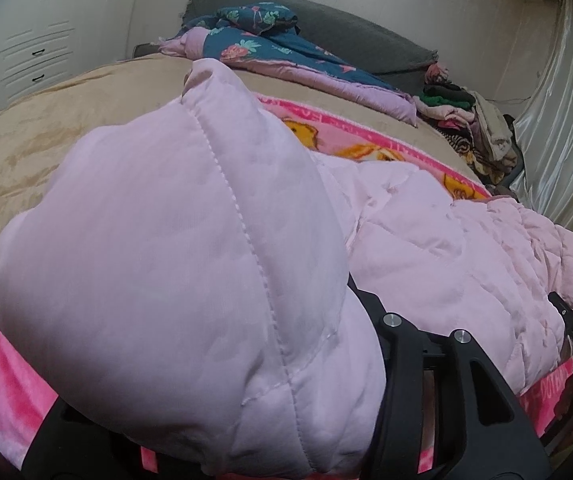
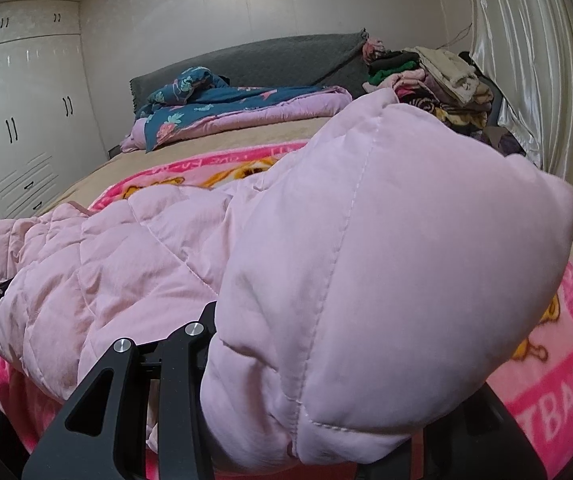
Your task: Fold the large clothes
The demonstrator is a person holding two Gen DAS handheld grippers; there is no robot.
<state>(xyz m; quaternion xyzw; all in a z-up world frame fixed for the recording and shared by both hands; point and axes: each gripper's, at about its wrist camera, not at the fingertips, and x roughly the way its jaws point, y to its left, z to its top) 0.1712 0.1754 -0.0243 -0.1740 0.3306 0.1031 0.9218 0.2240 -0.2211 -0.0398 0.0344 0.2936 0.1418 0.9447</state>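
The left wrist view showed a puffy pink jacket (image 1: 426,240) lying across a bright pink blanket (image 1: 10,384) on a big bed (image 1: 66,128). A fat fold of the jacket bulged up right in front of the camera and hid the tips of the left gripper (image 1: 286,420). Its black fingers (image 1: 482,400) reached into the jacket from both sides of that fold, so they seemed to be pinching it. The right wrist view showed the same thing from the other end. The jacket (image 2: 126,264) stretched away to the left, and another fat fold sat between the fingers (image 2: 178,396) of the right gripper (image 2: 286,420), which seemed to pinch it too. Far back on the bed lay a blue flowered quilt (image 2: 214,108) and a pile of clothes (image 2: 430,76). White cupboards (image 2: 22,120) stood at the left, and a shiny curtain (image 2: 534,60) hung at the right.
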